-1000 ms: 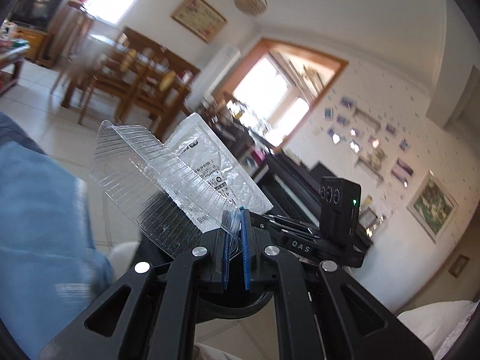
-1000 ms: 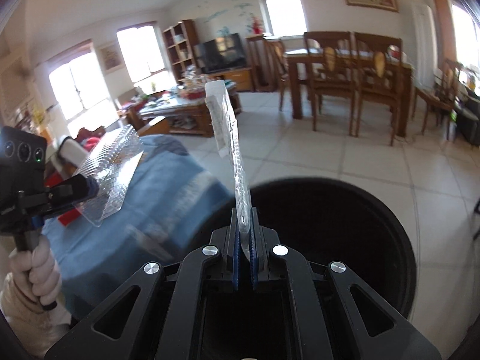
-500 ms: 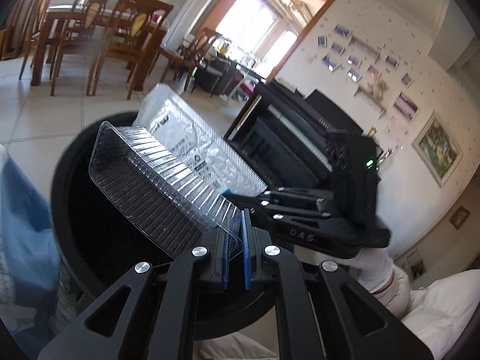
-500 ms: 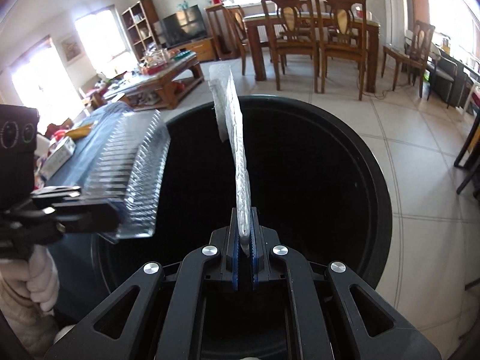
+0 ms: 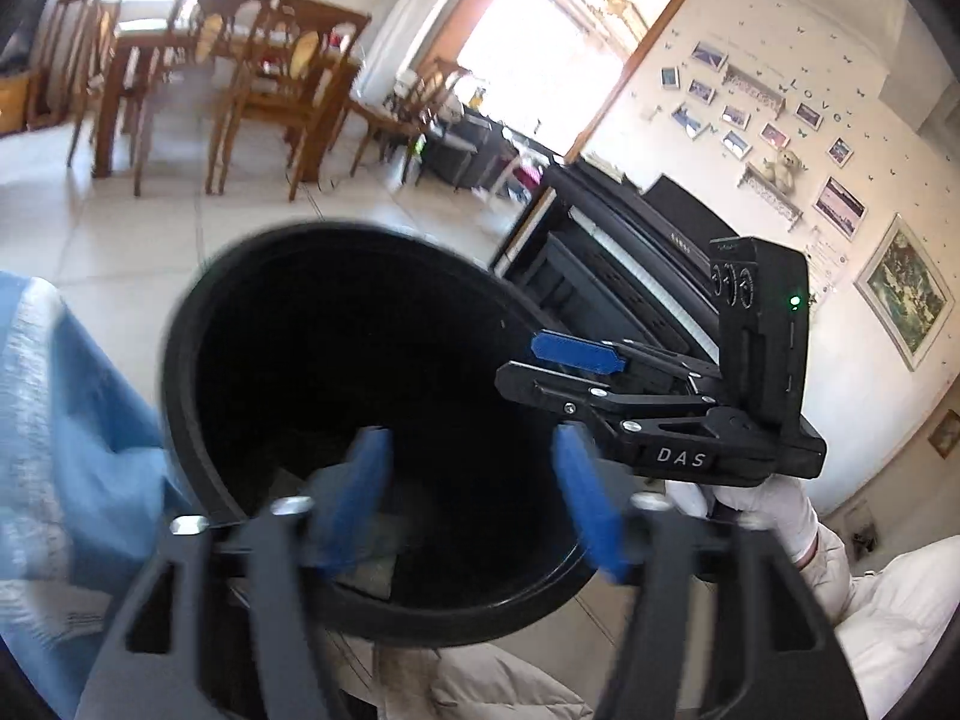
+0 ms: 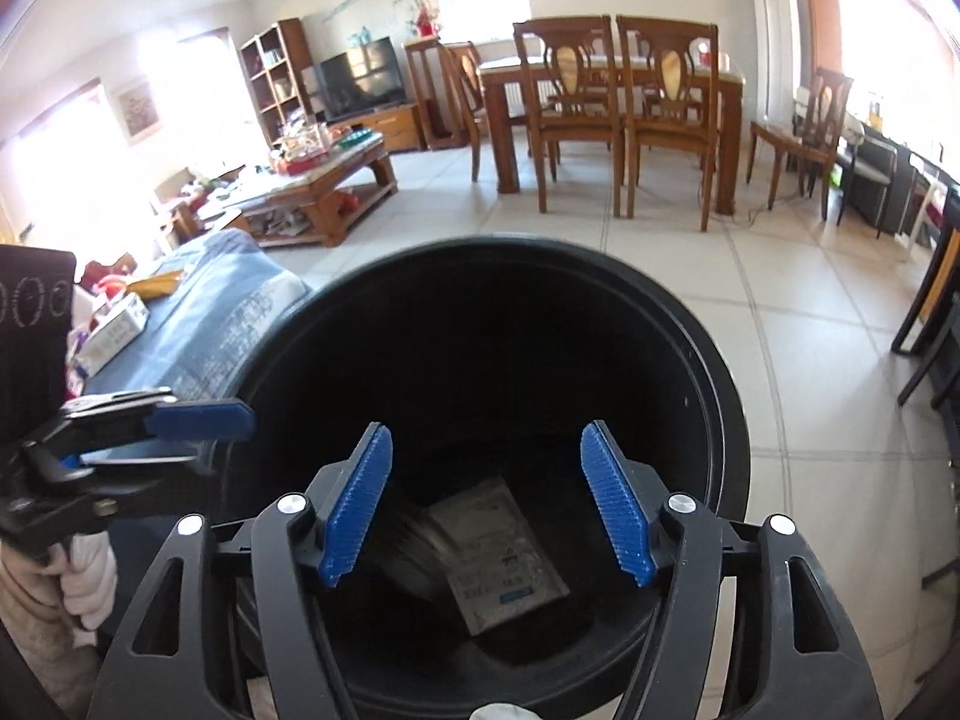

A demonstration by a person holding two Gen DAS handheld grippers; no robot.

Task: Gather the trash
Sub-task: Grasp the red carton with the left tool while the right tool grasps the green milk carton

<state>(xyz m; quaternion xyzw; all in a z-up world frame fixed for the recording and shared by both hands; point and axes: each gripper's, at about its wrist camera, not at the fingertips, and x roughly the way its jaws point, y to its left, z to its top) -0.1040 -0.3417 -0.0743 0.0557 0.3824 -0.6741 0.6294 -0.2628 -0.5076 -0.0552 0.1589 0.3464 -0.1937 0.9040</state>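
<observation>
A round black trash bin (image 5: 186, 420) (image 6: 729, 420) stands on the tiled floor below both grippers. My left gripper (image 5: 474, 498) is open and empty over the bin's mouth. My right gripper (image 6: 486, 504) is open and empty over it too. In the right wrist view a clear plastic packet with a printed label (image 6: 498, 558) lies on the bin's bottom, beside a ribbed clear plastic tray (image 6: 414, 552). The right gripper also shows in the left wrist view (image 5: 576, 363), and the left gripper shows at the left edge of the right wrist view (image 6: 198, 426).
A table with a blue cloth (image 6: 198, 312) (image 5: 54, 420) touches the bin's left side and carries a white box (image 6: 114, 330). A dining table with chairs (image 6: 612, 108), a coffee table (image 6: 318, 180) and a black piano (image 5: 636, 252) stand around on the tiled floor.
Both grippers have opened over the bin. The ribbed tray has left the left gripper and the clear packet has left the right gripper; both now lie inside the bin.
</observation>
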